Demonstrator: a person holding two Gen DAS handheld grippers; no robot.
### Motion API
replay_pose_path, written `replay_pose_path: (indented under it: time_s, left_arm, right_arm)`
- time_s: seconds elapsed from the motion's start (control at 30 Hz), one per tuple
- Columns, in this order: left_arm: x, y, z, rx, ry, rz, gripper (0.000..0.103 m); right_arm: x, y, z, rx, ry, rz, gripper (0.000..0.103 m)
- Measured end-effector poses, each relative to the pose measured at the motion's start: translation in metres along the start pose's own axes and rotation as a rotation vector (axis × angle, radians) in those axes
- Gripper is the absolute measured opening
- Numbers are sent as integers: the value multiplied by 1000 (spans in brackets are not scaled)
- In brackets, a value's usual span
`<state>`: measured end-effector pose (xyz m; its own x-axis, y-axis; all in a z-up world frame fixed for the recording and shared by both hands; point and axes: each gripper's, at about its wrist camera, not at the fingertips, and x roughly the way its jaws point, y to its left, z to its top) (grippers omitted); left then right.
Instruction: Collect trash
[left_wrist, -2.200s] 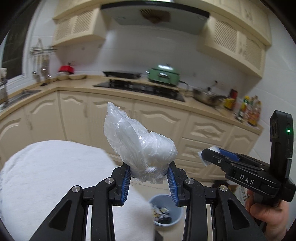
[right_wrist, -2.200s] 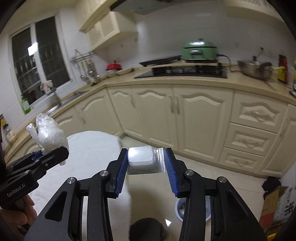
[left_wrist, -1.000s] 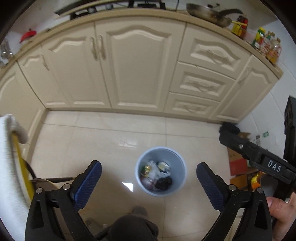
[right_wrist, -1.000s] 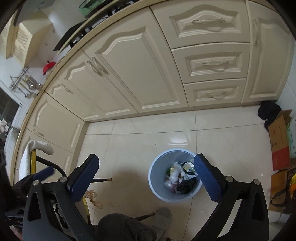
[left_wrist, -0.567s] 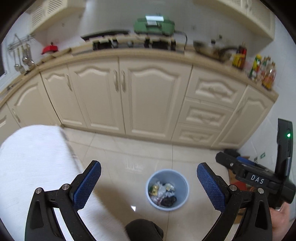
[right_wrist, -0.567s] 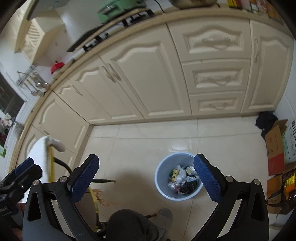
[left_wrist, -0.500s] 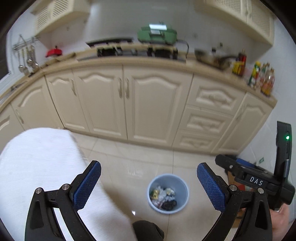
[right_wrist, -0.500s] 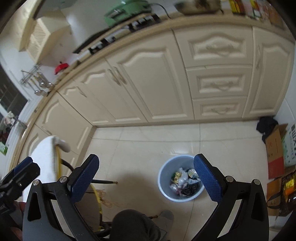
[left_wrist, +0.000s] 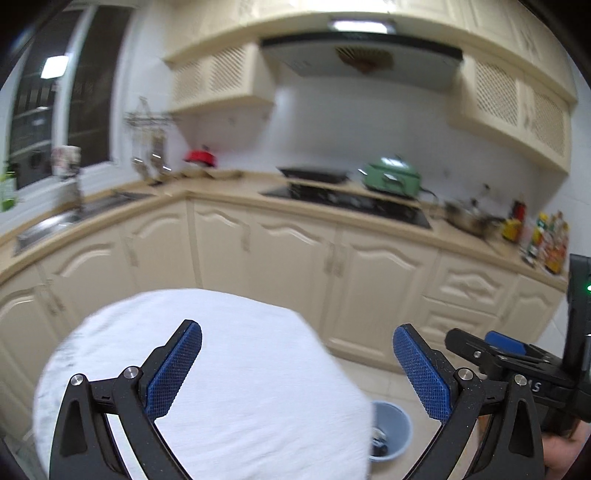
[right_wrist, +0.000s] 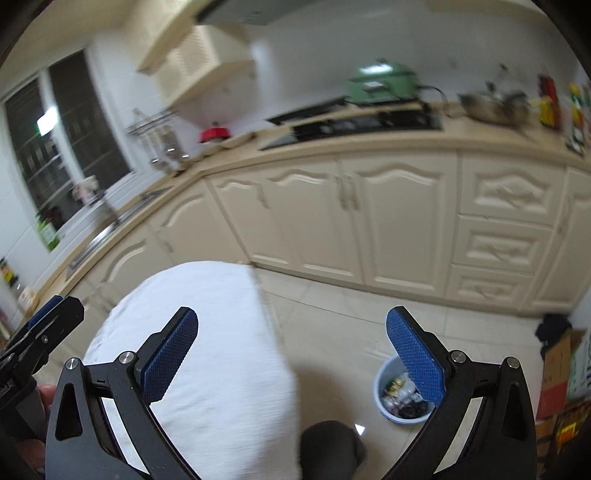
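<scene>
Left wrist view shows the left claw (left_wrist: 297, 363) wide open with nothing in it. It hangs over a round table with a white cloth (left_wrist: 207, 373). The right claw (right_wrist: 291, 354) is wide open too and holds nothing.

The blue trash bin (right_wrist: 400, 389) sits on the floor at about 4 o'clock from the table, and it has trash (right_wrist: 404, 400) inside. The white cloth looks bare from here, though the picture is blurry, so small bits could be hard to spot.

The next job is likely to look for more trash. A good way is to slow down so things look sharp. Keep both claws open while looking. Come down on a piece from above, with one blue pad (left_wrist: 173, 373) on each side, then squeeze softly. Watch the kitchen counter (left_wrist: 332, 210) at 12 o'clock too.
</scene>
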<state>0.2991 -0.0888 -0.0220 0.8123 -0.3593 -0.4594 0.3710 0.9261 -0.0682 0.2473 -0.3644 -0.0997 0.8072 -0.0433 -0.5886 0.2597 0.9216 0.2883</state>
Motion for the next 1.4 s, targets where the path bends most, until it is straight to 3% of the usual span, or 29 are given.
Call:
replay_pose_path:
  time_s: [0.27,0.57,0.97,1.13,1.3,1.4]
  left_arm:
    - [-135,61,-58,-83,-88,193,102]
    - [-247,51,-135,-117,-157,359,102]
    - [-326,-11,-195,-88,-179,372,102]
    - [-344,-12,-198,-104,-177,360,102]
    - [-342,-15,-192,-94,-194,421,102]
    - [-340,-19,-191,-99,-183,391,102]
  right_arm:
    - [-28,107,-26,-153,-36,87,103]
    - [-58,175,-81,-278,-64,145,103]
    - [-108,196,-114,-331,-129,143,103]
    - [-121,193,-117,-324,-153,136,103]
    - [-128,189,-117,-320,-169,139,103]
    - [-127,187,-118,-317,-167,149,103]
